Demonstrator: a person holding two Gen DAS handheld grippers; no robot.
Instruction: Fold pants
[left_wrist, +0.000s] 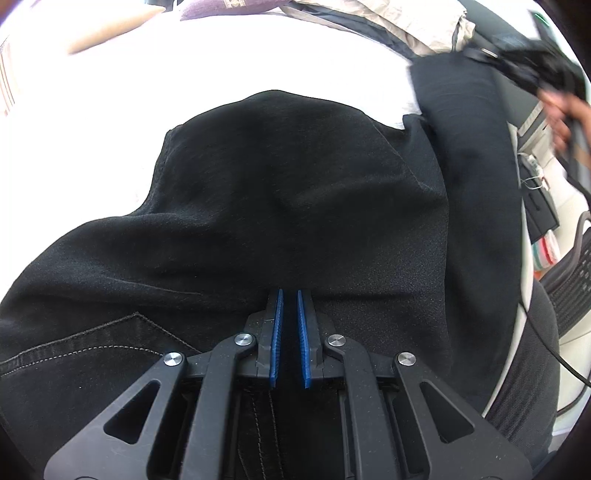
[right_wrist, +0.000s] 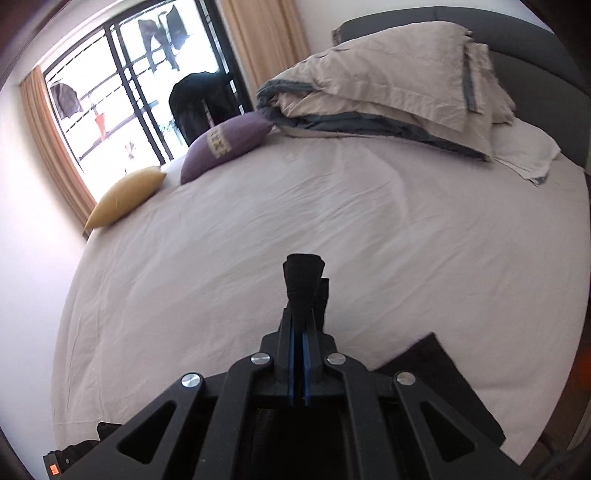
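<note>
While the left gripper pinches a fold of the black pants on the near part of the bed, its jaws are almost closed on the cloth, and one leg rises at the right toward the blurred right gripper. To fold well, I think the left should pin the cloth while the right carries its end over without twisting. In the right view, the right gripper is clenched on a bunched black end of the pants, lifted above the sheet. The bed is wide and free ahead; the cushions and blanket lie far, near the edges.
</note>
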